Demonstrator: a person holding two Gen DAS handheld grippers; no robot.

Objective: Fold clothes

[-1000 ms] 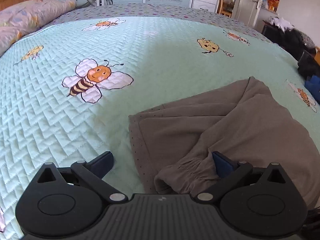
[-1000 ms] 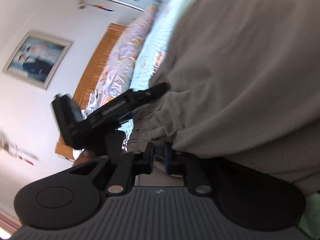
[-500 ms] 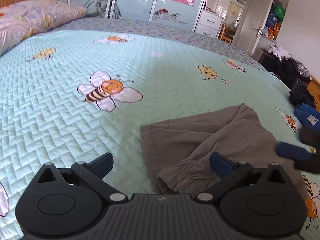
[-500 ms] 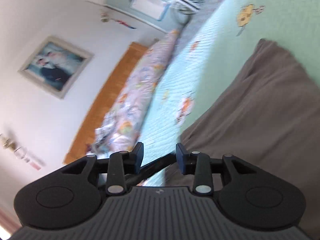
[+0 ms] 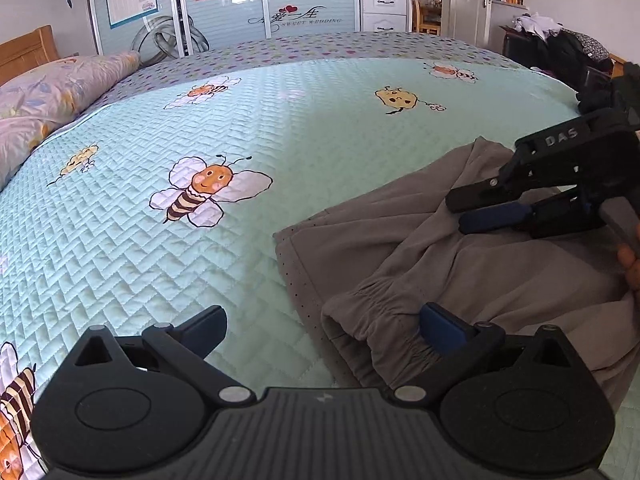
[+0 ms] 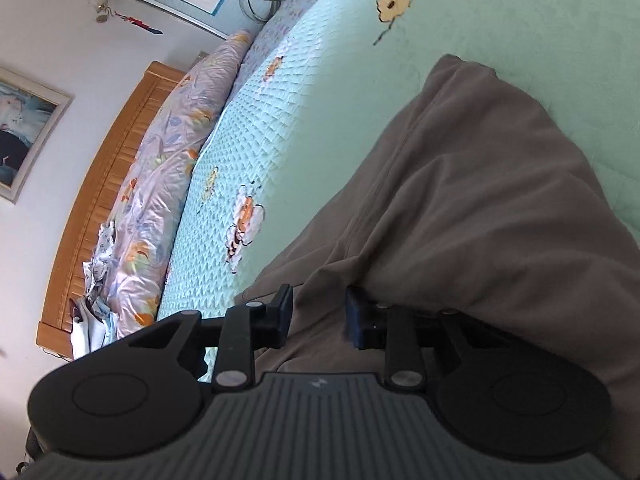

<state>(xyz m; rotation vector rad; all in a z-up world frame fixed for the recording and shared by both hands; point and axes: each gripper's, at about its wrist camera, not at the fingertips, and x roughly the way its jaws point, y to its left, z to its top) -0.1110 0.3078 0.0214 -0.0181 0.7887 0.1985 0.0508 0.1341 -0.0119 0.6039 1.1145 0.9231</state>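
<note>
Two claws work over one brown garment that lies crumpled on a mint quilt with bee prints.

Left claw: its jaws stand wide apart and clamp nothing. The garment's gathered cuff sits between the fingers, close against the right-side pad, while the left-side pad hangs over bare quilt. Ahead and to its right the right claw reaches in over the cloth, a fingertip of the person's hand showing behind it.

Right claw: its jaws are partly apart and closing; brown cloth lies beneath and between the pads, though the pads do not press on it. A raised fold of the garment bulks up just ahead and to its right, blocking the view of the quilt beyond.

Around: a flowered pillow and a wooden headboard far to the left claw's left, sliding wardrobe doors straight ahead past the bed, a white drawer unit beside them, and dark piled clothes far right. A framed picture hangs left of the right claw.
</note>
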